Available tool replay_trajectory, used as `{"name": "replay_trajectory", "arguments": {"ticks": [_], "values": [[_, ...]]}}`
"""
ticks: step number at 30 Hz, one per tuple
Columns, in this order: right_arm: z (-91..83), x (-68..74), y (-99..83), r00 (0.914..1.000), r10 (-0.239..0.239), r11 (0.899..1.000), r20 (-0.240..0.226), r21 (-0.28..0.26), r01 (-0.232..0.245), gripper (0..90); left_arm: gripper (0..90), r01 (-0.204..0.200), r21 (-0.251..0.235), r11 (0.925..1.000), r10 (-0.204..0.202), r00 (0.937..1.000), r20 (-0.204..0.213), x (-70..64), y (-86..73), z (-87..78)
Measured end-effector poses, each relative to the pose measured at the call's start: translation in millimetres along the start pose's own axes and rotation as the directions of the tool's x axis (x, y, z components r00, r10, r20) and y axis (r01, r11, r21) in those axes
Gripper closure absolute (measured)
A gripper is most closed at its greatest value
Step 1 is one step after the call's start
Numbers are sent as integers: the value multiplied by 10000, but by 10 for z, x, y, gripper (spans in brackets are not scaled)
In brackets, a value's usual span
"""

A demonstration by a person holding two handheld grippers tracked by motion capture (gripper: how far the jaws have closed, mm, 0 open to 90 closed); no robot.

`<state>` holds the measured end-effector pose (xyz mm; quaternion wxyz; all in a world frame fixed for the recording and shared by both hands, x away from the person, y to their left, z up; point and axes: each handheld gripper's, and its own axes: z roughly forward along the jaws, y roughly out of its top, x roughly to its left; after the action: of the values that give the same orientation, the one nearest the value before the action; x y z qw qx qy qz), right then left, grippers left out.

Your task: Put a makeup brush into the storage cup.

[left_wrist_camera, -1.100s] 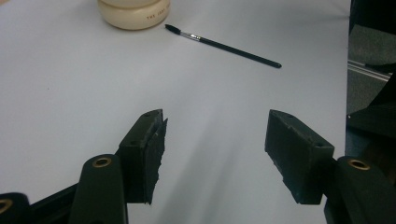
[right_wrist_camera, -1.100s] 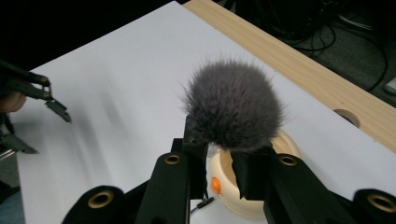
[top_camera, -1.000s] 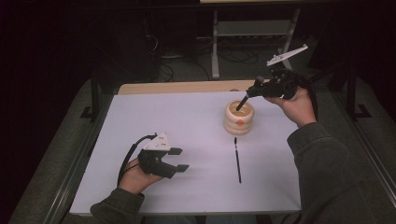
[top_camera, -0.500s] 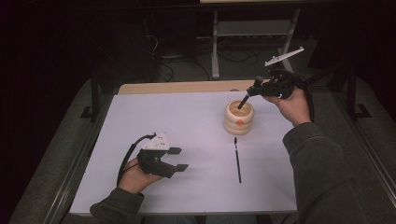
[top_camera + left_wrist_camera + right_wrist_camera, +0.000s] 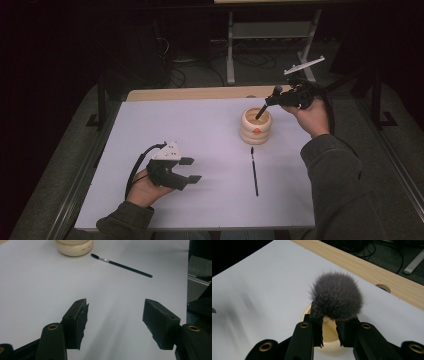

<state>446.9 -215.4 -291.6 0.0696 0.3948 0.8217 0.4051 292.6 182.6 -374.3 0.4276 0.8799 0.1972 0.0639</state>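
Table (image 5: 150, 125): white top, pale wooden strip along the far edge.
Holder (image 5: 255, 126): cream ribbed pot, upright, right of centre toward the far edge.
Fluffy brush (image 5: 336, 296): grey bristle head up, handle slanting down into the holder's mouth, clamped between the jaws of the right gripper (image 5: 272, 97).
Thin brush (image 5: 254, 170): dark, lying flat on the table just in front of the holder.
Left gripper (image 5: 189, 170): near the front left of the table, jaws spread apart and holding nothing
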Motion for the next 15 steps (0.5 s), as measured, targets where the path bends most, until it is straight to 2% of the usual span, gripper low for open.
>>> {"name": "replay_trajectory", "arguments": {"ticks": [9,15], "values": [[95,-6,-49,9998,188,9998,-3,3,-188,754,356,-13,34,10000,13,10000,21,0,-2,2],[157,-10,-78,9998,106,9998,159,154,-109,754,356,-29,62,10000,29,10000,36,1,-4,5]]}}
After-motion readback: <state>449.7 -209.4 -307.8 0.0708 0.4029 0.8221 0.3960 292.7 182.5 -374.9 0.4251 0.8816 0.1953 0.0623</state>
